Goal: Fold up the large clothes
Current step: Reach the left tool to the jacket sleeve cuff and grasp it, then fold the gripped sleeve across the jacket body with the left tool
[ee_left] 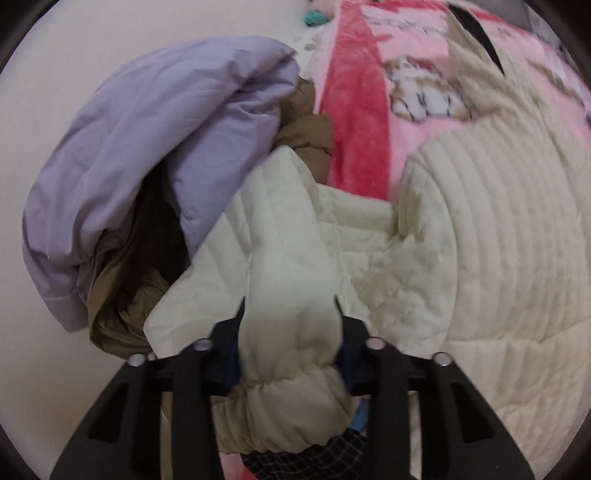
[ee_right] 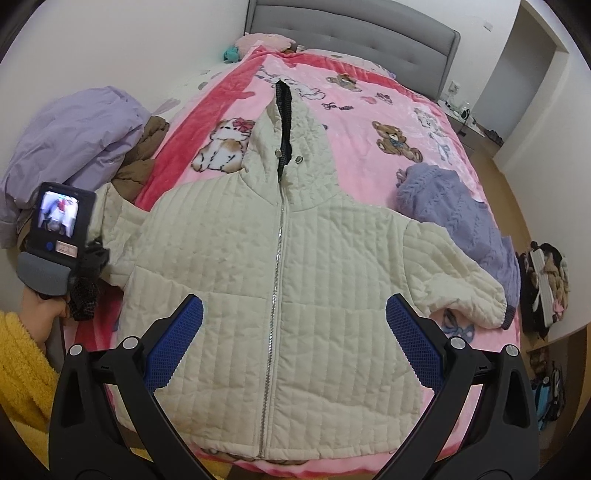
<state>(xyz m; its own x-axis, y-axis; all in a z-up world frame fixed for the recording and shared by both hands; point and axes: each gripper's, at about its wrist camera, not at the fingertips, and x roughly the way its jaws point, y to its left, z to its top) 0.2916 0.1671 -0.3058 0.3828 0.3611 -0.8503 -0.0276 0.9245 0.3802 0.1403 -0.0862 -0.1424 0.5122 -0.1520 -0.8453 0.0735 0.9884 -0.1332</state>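
Left gripper [ee_left: 290,314] pinches my cream quilted jacket's [ee_right: 280,266] sleeve cuff [ee_left: 288,398]; right gripper [ee_right: 294,321] gapes empty above it on the pink blanket [ee_right: 369,110]; lilac coat [ee_left: 147,147] crowds the sleeve.

It was a home bedroom: a bed with a grey padded headboard [ee_right: 354,29] at twelve o'clock, a pink teddy-bear blanket [ee_right: 369,107] spread over it, a bedside table [ee_right: 463,122] at two o'clock.

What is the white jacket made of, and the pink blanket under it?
The white jacket looks like soft quilted padded cloth, matte, with stitched lines making puffy ribs and a metal-looking zipper. The pink blanket seems to be plush fleece: it has a fuzzy sheen and printed bears.
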